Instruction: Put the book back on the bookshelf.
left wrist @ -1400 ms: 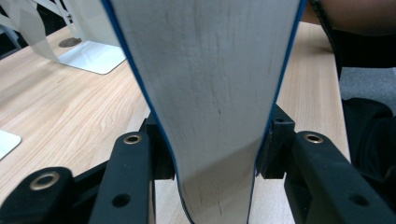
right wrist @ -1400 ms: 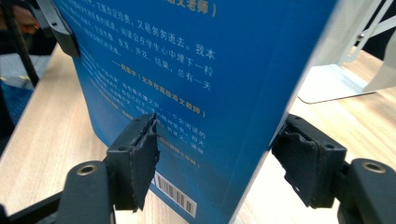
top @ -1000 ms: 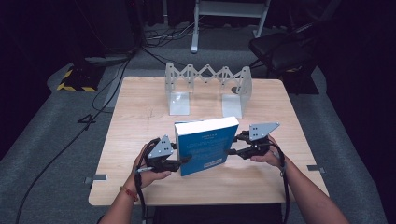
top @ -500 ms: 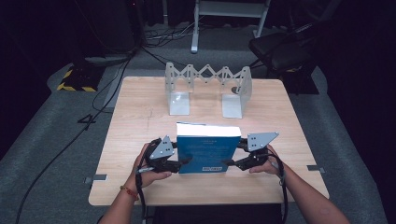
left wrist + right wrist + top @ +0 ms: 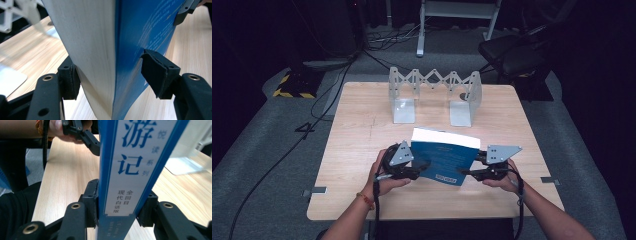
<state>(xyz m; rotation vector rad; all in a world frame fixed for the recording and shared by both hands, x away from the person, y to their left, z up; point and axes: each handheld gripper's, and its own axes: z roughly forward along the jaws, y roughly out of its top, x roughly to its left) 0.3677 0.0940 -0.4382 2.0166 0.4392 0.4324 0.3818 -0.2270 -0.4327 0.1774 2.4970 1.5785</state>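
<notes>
Two grippers flank blue book point(image 5: 443, 159) over table's point(image 5: 362, 135) near half: left gripper point(image 5: 418, 169) jaws just opening, pads straddling page edge, one pad off cover; right gripper point(image 5: 468, 172) just closing, clamped on spine; bookend rack point(image 5: 434, 95) beyond

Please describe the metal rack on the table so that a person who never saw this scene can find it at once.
Start at the wooden table and look to its far edge, beyond the blue book. There stands the metal rack: two upright grey end plates joined by a zigzag lattice. It is the sole metal thing on the tabletop, and nothing touches it.
</notes>
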